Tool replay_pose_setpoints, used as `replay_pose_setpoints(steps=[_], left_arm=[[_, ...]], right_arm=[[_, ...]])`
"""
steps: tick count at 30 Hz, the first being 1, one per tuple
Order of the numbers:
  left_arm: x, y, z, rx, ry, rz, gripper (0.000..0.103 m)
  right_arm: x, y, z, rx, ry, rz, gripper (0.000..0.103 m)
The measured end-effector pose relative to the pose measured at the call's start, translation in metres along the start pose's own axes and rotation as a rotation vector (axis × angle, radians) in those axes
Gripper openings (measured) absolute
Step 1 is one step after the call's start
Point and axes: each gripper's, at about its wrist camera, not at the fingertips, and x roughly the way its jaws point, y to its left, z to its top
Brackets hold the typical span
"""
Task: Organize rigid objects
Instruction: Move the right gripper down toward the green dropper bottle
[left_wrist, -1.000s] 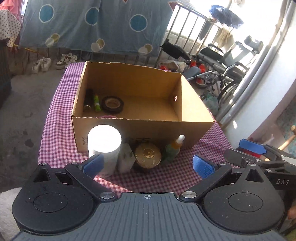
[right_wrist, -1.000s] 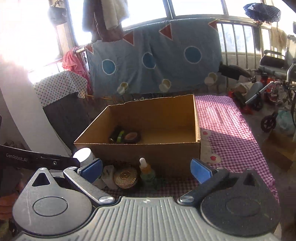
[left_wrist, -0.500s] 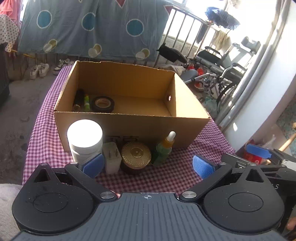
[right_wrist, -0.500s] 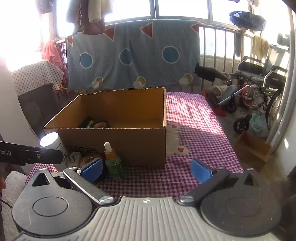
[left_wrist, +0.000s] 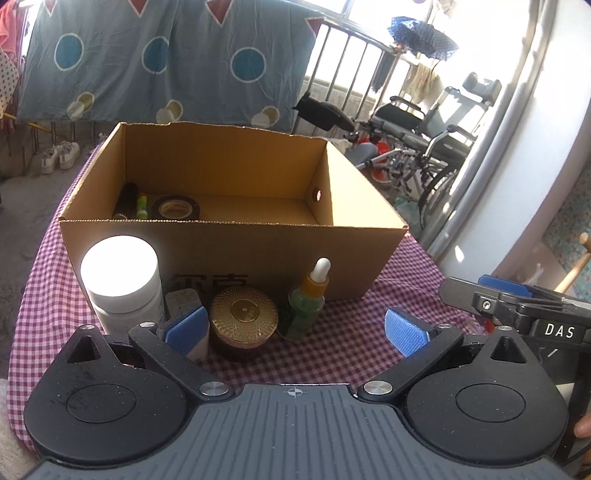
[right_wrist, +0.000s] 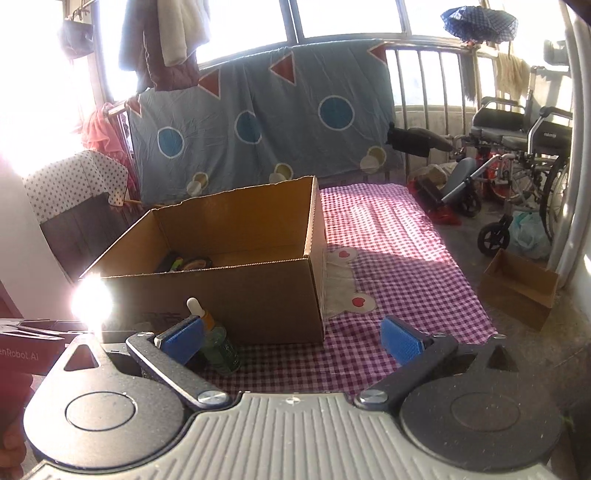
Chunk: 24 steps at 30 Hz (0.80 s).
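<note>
An open cardboard box (left_wrist: 229, 236) (right_wrist: 236, 295) stands on the checked cloth; inside at its left lie a roll of black tape (left_wrist: 176, 207), a dark bottle (left_wrist: 125, 201) and a small green item. In front of the box stand a white jar (left_wrist: 120, 284), a small white block (left_wrist: 183, 299), a gold-lidded round tin (left_wrist: 243, 319) and a green dropper bottle (left_wrist: 308, 299) (right_wrist: 216, 341). My left gripper (left_wrist: 295, 330) is open, just short of the tin and dropper bottle. My right gripper (right_wrist: 291, 338) is open over bare cloth, with the dropper bottle by its left finger.
The purple checked cloth (right_wrist: 399, 266) stretches right of the box. A blue blanket (left_wrist: 155, 62) hangs on railings behind. A wheelchair (right_wrist: 517, 166) and a small cardboard box (right_wrist: 517, 291) stand on the floor at the right. The other gripper (left_wrist: 517, 306) shows at the left view's right edge.
Both grippers have pulled back and sunk lower, so the box and the row of objects now appear from a flatter angle. Both stay open and nothing has been taken hold of.
</note>
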Motion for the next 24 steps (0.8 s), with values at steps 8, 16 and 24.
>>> replay_pose_setpoints(steps=[8, 16, 24], left_arm=[[0.0, -0.01, 0.0, 0.081, 0.003, -0.005, 0.103], [0.0, -0.016, -0.006, 0.109, -0.029, -0.073, 0.103], [0.016, -0.029, -0.014, 0.253, -0.061, 0.048, 0.103]], right_arm=[[-0.006, 0.005, -0.003, -0.004, -0.073, 0.04, 0.103], [-0.007, -0.006, -0.012, 0.038, -0.103, 0.091, 0.103], [0.006, -0.005, -0.003, 0.071, -0.11, 0.161, 0.103]])
